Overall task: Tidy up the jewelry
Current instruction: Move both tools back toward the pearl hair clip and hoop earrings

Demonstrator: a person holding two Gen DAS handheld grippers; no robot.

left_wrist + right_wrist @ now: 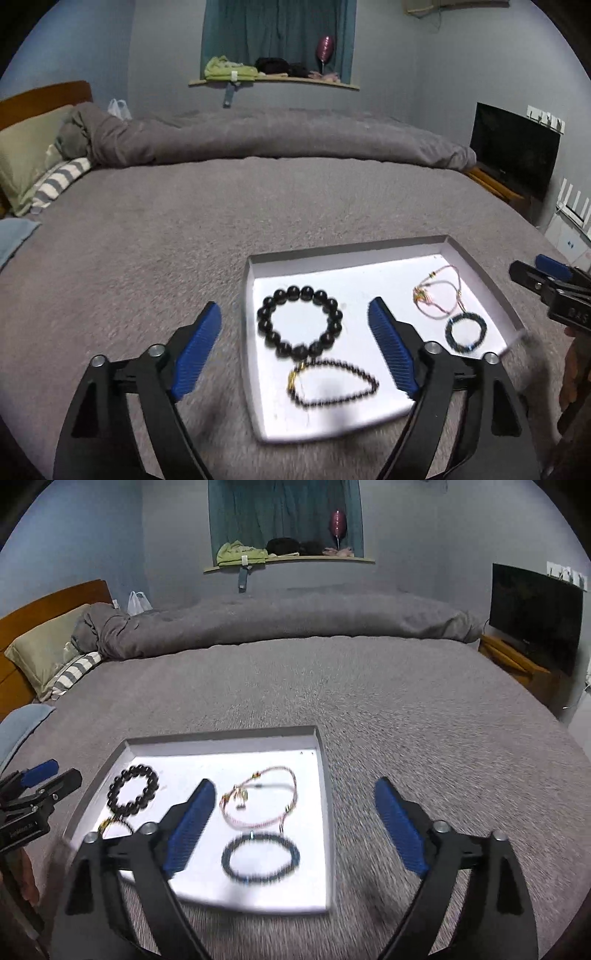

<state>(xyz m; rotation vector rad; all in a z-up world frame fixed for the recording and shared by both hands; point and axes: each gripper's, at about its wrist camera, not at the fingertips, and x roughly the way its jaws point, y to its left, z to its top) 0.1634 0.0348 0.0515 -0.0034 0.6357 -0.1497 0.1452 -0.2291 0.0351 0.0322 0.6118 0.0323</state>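
A shallow white tray [369, 258] [229, 744] lies on the grey bed. In it are a large black bead bracelet [300, 320] [133, 790], a thin dark bead strand with a gold clasp [334, 384] [114, 825], a pink cord bracelet [437, 297] [258, 797] and a small dark blue bead bracelet [466, 334] [260, 856]. My left gripper [295, 314] is open and empty above the tray's left part. My right gripper [295, 794] is open and empty above the tray's right edge; it also shows in the left wrist view [532, 277].
The grey blanket [184, 240] covers the bed, with a rolled duvet [258, 140] at the back. Pillows [33, 158] lie at the left by the wooden headboard. A black TV [517, 151] stands on a wooden unit at the right.
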